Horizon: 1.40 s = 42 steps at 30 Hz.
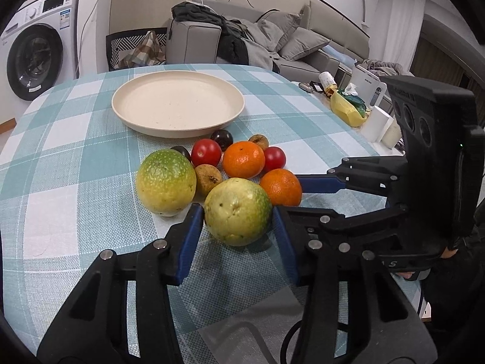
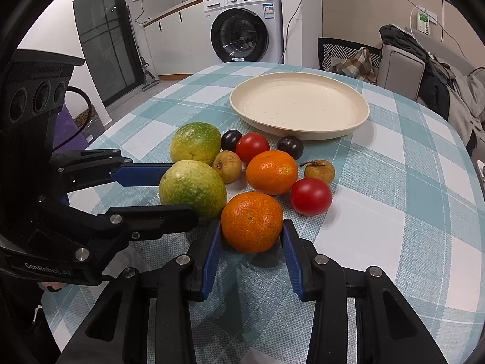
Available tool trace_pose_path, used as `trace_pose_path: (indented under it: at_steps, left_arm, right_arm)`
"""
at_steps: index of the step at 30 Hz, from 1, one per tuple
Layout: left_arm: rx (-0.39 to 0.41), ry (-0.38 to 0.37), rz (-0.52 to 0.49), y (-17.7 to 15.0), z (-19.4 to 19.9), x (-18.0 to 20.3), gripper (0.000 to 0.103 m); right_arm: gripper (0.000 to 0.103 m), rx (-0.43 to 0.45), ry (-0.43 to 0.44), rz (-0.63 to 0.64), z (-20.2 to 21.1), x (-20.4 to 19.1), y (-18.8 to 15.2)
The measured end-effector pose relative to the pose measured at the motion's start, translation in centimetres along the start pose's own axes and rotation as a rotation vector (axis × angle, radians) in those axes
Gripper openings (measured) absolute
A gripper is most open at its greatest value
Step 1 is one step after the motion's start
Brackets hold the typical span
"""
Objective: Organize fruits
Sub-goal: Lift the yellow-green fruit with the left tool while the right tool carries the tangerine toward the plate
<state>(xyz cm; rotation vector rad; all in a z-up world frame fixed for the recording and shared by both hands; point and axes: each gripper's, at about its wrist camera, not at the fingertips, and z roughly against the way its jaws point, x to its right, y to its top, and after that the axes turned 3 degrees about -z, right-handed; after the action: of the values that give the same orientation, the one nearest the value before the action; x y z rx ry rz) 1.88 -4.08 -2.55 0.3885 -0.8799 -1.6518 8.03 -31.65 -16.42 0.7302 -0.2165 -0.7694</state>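
A cluster of fruit lies on the checked tablecloth in front of an empty cream plate (image 1: 178, 79) (image 2: 303, 79). My left gripper (image 1: 239, 227) has its blue pads against both sides of the near green-yellow fruit (image 1: 238, 212) (image 2: 192, 192), which rests on the cloth. My right gripper (image 2: 251, 242) has its pads against both sides of the near orange mandarin (image 2: 251, 221) (image 1: 281, 186), also on the cloth. Behind lie a second green-yellow fruit (image 1: 165, 180), a second mandarin (image 1: 243, 159), two red tomatoes (image 1: 206, 152) (image 1: 274, 157), two dark plums and two brown longans.
The round table (image 1: 60, 139) carries clutter at its right edge: a yellow bag (image 1: 345, 107), white boxes (image 1: 376, 123) and a white appliance (image 1: 368, 86). A chair (image 1: 136, 48), a sofa (image 1: 272, 39) and a washing machine (image 2: 242, 24) stand beyond the table.
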Motion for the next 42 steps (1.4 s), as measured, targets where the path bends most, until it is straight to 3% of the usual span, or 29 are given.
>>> trace_pose_path:
  at_steps: [8,16,25,33,42]
  left_arm:
    - [-0.004,-0.004,-0.002,0.2,0.4,-0.1,0.042]
    - [-0.072,0.008,0.003,-0.3,-1.6,0.3,0.046]
    - [-0.004,-0.013,0.017,0.2,-0.3,0.2,0.045]
    - [0.08,0.031,0.039,1.7,2.0,-0.8,0.045]
    - [0.124,0.099,0.046,4.2,2.4,-2.4,0.045]
  right_arm:
    - [0.04,0.002,-0.014,-0.019,0.3,0.8,-0.1]
    - [0.04,-0.002,-0.02,-0.022,0.3,1.2,-0.1]
    - [0.04,0.013,-0.016,-0.029,0.6,1.5,0.0]
    - [0.04,0.089,0.002,-0.046,2.5,1.6,0.5]
    - [0.04,0.164,0.013,-0.071,4.1,2.2,1.9]
